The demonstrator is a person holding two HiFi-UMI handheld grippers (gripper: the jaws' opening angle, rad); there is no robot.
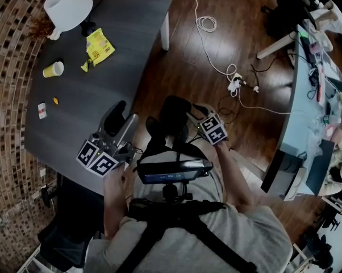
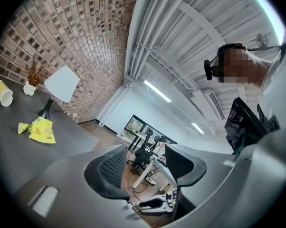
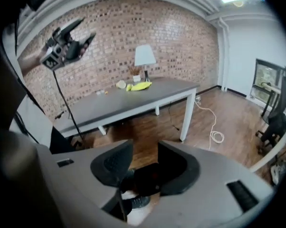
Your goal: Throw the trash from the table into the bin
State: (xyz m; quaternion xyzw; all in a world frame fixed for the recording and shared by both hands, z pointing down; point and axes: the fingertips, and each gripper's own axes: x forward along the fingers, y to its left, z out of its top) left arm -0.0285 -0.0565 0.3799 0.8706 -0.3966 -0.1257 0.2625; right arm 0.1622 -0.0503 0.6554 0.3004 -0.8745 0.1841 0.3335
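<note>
On the dark grey table (image 1: pixel 74 129) lie a yellow wrapper (image 1: pixel 99 46) (image 2: pixel 42 129) (image 3: pixel 142 85), a tipped paper cup (image 1: pixel 53 69) (image 2: pixel 4 93), a small orange scrap (image 1: pixel 55 100) and a small white packet (image 1: pixel 42 111). My left gripper (image 1: pixel 124 117) (image 2: pixel 143 163) hovers over the table's near right edge, open and empty. My right gripper (image 1: pixel 192 112) (image 3: pixel 143 158) points down over a black bin-like thing (image 1: pixel 171 114) (image 3: pixel 145 180) on the floor. Its jaws stand apart with nothing pressed between them.
A white lamp (image 1: pixel 67 7) (image 3: pixel 144 56) stands at the table's far corner against the brick wall. White cables and a power strip (image 1: pixel 234 84) lie on the wooden floor. A light blue desk (image 1: pixel 307 95) with clutter runs along the right.
</note>
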